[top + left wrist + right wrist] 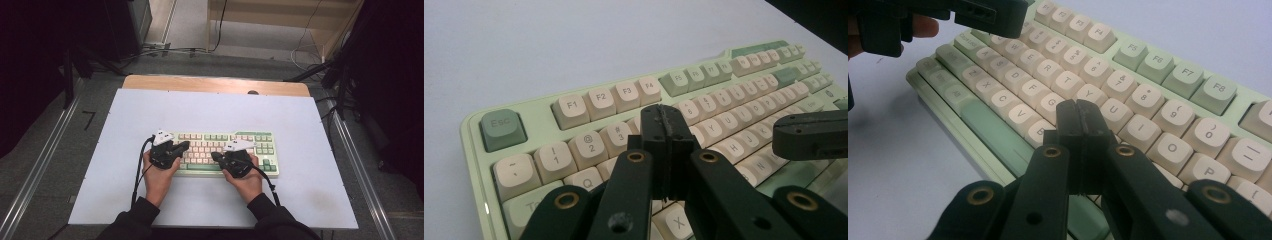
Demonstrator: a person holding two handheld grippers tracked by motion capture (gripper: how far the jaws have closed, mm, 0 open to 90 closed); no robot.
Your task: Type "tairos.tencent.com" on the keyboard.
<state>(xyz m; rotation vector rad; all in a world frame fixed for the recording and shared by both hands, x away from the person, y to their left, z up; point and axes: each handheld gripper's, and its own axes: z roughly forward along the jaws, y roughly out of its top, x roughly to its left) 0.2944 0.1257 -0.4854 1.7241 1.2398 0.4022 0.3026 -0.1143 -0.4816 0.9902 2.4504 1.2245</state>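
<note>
On the white desk, near its middle, a green keyboard is lying flat. Over the keyboard's left end the left claw is hovering, its jaws pressed together and holding nothing. Over the keyboard's middle keys the right claw is hovering too, jaws likewise closed and empty, tips pointing toward the left claw.

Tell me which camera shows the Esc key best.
The left gripper view: the green Esc key sits close, unobstructed, its label readable. In the high view the keyboard is too small to pick it out; the right gripper view looks elsewhere.
</note>
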